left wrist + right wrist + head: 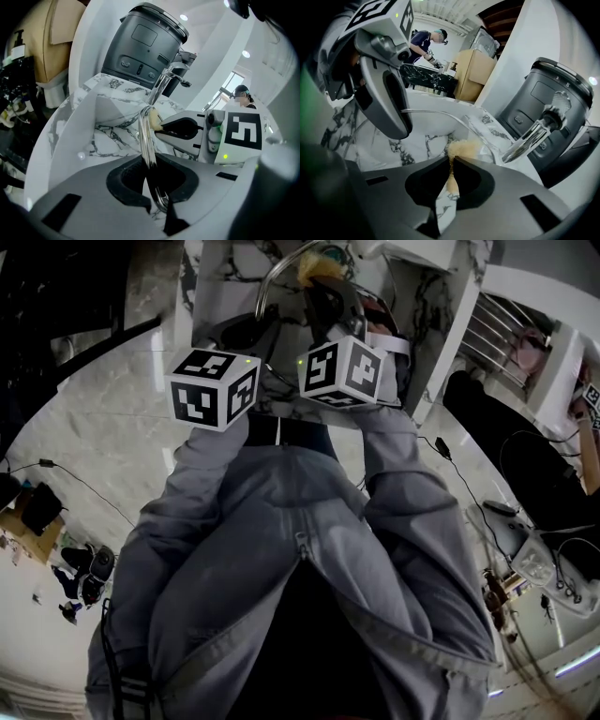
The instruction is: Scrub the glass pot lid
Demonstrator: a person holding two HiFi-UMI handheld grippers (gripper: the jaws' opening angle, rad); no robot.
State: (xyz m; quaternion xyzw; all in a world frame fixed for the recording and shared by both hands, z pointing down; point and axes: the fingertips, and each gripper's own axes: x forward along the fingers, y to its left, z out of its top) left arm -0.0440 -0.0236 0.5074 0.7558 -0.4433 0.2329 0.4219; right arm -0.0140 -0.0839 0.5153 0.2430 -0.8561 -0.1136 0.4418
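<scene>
Glass pot lid (146, 131) rim-pinched in left gripper (152, 178) jaws, sponge (461, 149) clamped in right gripper (451, 168); hard scrubbing may lever it loose.

The dark grey appliance (145, 47) stands close behind the glass pot lid (149, 140) and blocks the way forward. The left gripper (158, 206) clamps the lid's rim, and the right gripper (451, 161) presses its sponge (461, 147) to it, so the two crowd each other. In the left gripper view a white panel (51, 140) walls the left. The marble counter (112, 143) between panel and lid lies open.
</scene>
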